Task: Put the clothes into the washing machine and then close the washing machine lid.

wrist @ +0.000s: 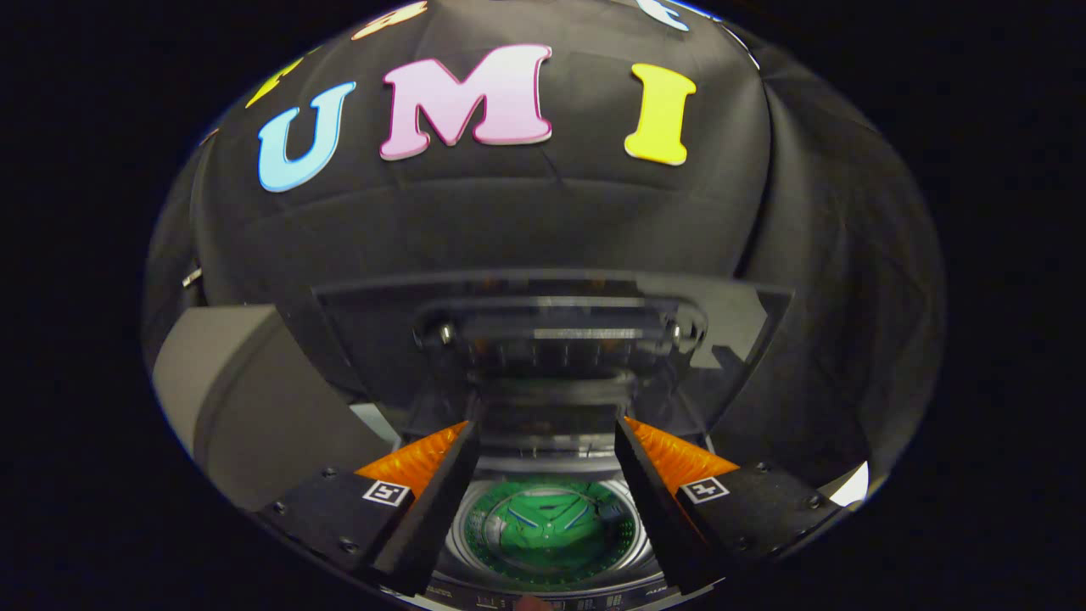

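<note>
The washing machine's drum (462,519) lies open below me, its perforated metal wall ringing a green garment (550,530) that rests on the drum's bottom. The dark see-through lid (551,327) stands raised behind the opening, just ahead of the fingertips. My gripper (547,417) is open above the drum, its fingers wide apart with nothing between them. The green garment shows in the gap between the fingers. I cannot tell whether the fingertips touch the lid's lower edge.
A strip of the machine's control panel (543,601) runs along the near rim. A grey boxy object (254,399) stands close on the left of the machine. A small white patch (853,484) lies at the right. Black cloth hangs behind the lid.
</note>
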